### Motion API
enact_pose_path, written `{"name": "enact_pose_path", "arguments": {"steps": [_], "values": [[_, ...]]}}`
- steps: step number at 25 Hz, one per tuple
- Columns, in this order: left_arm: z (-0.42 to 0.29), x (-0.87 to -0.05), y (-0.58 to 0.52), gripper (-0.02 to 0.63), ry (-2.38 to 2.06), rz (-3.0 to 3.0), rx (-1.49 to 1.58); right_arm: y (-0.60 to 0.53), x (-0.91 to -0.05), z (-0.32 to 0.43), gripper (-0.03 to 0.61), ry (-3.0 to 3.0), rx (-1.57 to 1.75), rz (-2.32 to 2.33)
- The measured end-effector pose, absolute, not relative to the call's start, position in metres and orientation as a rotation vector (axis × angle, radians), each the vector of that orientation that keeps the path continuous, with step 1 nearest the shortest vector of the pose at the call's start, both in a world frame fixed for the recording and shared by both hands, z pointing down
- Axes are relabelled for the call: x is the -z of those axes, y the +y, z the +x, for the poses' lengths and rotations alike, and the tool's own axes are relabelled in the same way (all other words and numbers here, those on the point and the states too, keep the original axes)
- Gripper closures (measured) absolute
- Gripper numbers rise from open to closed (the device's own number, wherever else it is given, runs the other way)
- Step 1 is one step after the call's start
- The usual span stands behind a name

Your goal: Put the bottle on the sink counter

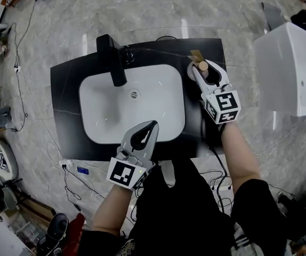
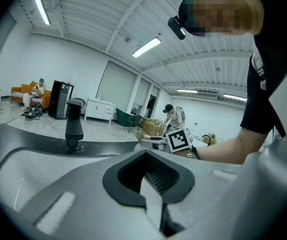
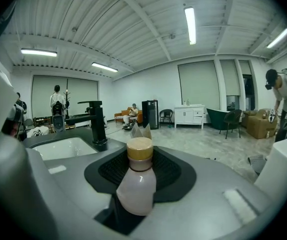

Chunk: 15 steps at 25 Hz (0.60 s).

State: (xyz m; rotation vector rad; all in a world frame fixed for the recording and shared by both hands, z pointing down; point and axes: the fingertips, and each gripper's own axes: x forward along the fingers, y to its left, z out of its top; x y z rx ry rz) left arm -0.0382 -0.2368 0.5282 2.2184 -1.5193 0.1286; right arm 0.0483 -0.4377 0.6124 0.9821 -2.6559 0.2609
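So the right claw (image 1: 203, 71) has the bottle (image 3: 136, 184). The jaws are closed in on its pale body just below the wooden cap (image 3: 140, 151), snug on both sides. The bottle stands upright, long axis vertical and cap on top, so it doesn't need turning, just lowering and letting go.

It sits over the back right corner of the black worktop (image 1: 67, 79). That's to the right of the white basin (image 1: 110, 111) and well across from the black tap (image 1: 113, 57). Looking down from above, it's clearly over the dark surface and not over the bowl.

What I honestly can't tell from either angle is whether the base is already touching the worktop or hanging just above it, because the claw covers the bottom of it.

The left claw (image 1: 153, 125) is pinched together with nothing in it. It hangs over the front lip of the basin, well away from the bottle and pointing roughly towards the tap.

My guess is the right one does everything from here. It's already on the bottle and over the spot, and the left would have to cross the whole basin to help. The thing to watch is the release: the jaws need to part evenly so that narrow upright bottle doesn't tip.
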Motion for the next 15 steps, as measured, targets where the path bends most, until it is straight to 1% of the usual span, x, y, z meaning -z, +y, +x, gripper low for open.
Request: {"name": "enact_pose_path", "arguments": {"steps": [6,9,15], "values": [[-0.038,-0.526,-0.229,0.614,-1.524,2.227,-0.126,-0.437,-0.614,0.049,0.403,-2.646,-0.260,1.005],[-0.040,-0.524,-0.225,0.614,-1.531,2.231,-0.133,-0.434,-0.614,0.050,0.377,-2.645,-0.275,1.013],[-0.040,-0.522,-0.218,0.614,-1.546,2.204,-0.150,-0.424,-0.611,0.062,0.379,-2.644,-0.294,1.034]]}}
